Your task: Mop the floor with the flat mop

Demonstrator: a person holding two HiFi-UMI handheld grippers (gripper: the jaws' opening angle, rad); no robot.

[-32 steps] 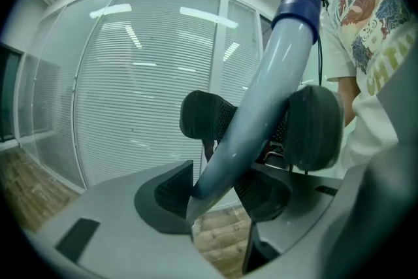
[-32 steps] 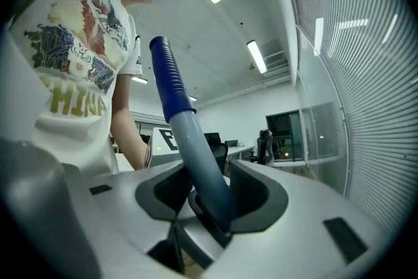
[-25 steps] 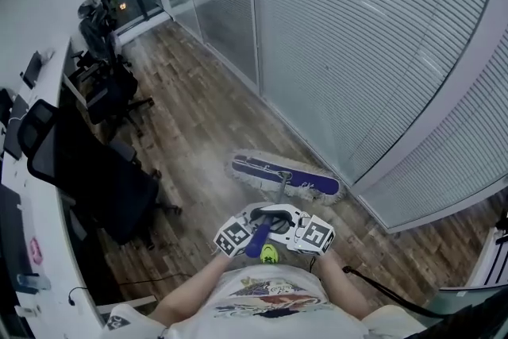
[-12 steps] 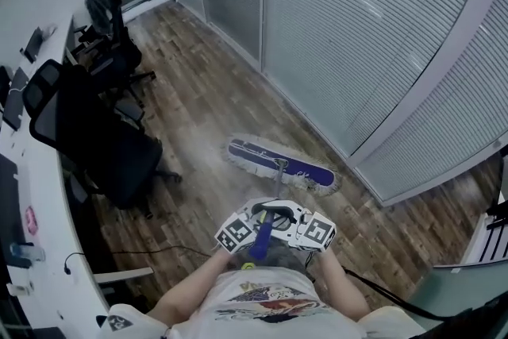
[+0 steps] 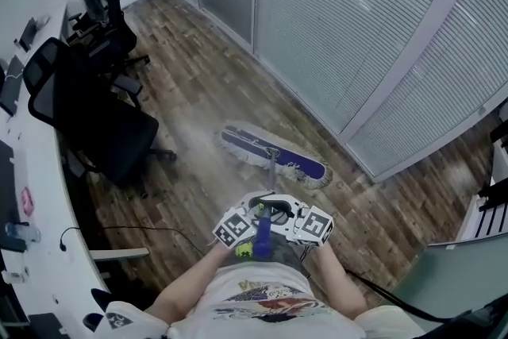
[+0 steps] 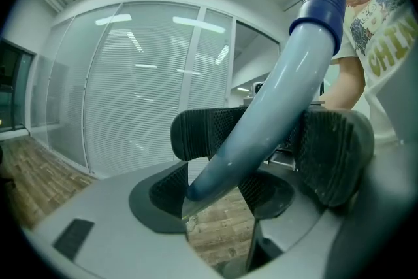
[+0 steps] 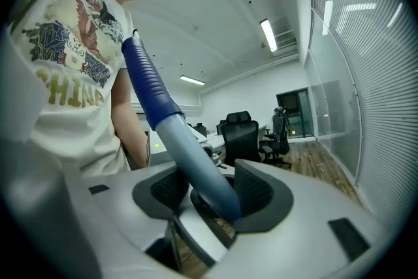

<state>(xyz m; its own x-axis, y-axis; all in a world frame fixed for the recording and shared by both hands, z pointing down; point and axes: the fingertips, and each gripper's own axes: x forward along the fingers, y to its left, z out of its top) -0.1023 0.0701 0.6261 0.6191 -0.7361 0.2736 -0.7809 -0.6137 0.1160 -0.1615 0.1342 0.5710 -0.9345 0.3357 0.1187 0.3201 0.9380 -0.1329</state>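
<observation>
Wood floor (image 5: pixel 208 69), flat mop (image 5: pixel 274 156), "CHINA" shirt (image 7: pixel 65 65)

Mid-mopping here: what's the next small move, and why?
Probably tighten both before the next stroke: the left gripper and right gripper are opening their fingers with the pale-blue mop handle between them, and the blue flat mop head lies on wood floor.

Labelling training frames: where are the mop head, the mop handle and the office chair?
mop head (image 5: pixel 290 159), head view, blue top.
mop handle (image 6: pixel 277 101), left gripper view, pale shaft.
office chair (image 5: pixel 115 140), head view, seat.
</observation>
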